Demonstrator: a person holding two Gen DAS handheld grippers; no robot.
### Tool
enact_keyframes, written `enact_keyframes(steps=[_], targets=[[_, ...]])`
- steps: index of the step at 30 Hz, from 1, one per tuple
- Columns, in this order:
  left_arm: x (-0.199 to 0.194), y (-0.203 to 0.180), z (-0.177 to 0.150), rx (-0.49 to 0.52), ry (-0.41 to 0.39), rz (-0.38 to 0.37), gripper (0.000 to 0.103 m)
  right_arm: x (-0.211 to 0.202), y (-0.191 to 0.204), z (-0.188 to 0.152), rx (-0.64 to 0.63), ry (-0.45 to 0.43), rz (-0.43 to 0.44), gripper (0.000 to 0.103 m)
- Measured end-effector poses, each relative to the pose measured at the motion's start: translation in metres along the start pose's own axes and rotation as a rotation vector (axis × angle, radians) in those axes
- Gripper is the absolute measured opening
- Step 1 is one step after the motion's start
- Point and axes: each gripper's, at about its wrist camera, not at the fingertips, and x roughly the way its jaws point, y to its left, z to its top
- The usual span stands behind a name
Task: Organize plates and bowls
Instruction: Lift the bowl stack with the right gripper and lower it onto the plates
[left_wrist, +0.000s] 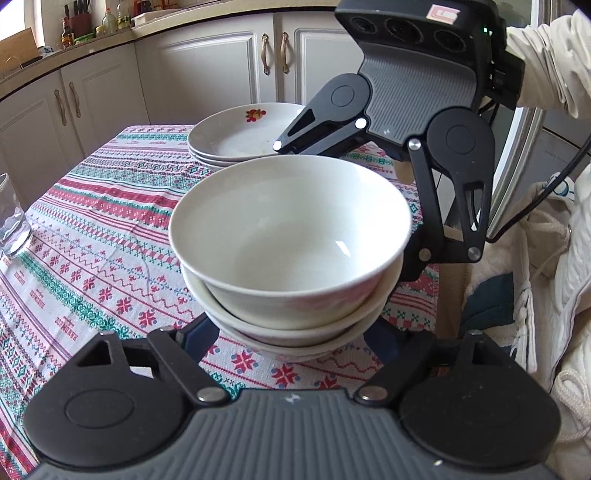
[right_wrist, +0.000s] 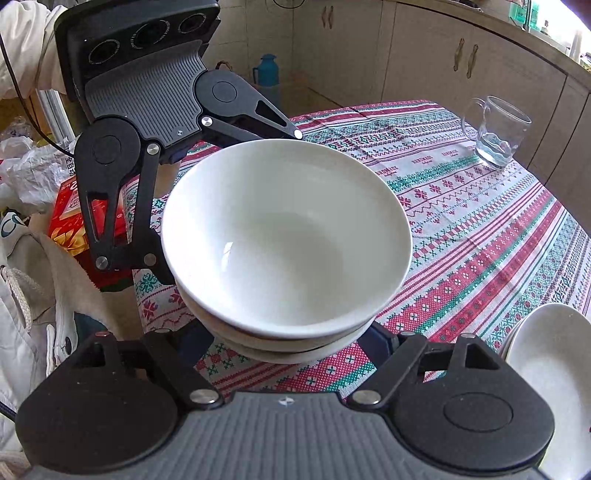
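Both grippers face each other across the stack of 3 bowls (left_wrist: 291, 258) on the tablecloth (left_wrist: 92, 229), left gripper (left_wrist: 291, 332) and right gripper (right_wrist: 291, 332) spread wide around its base, plates (left_wrist: 243, 136) beyond

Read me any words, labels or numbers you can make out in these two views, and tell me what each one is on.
No text here can be read with confidence.
Red box beside the table, behind the left gripper: printing too blurred and partly hidden.
Tablecloth: small woven marks in some bands, too small to read.
Sticker on the right gripper: no legible characters.
Bottles on the counter: labels too small.
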Motion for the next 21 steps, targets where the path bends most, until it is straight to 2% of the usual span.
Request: enact_keyframes(steps=[9,21], targets=[[0.003,-0.002,0.034,0.022,-0.016,0.001,0.084,-0.025,-0.013,-0.006,0.004,-0.018,-0.016,0.087],[0.036,0.017,0.113,0.101,-0.061,-0.037,0.084,-0.083,-0.063,-0.019,0.030,-0.034,-0.113,0.087]])
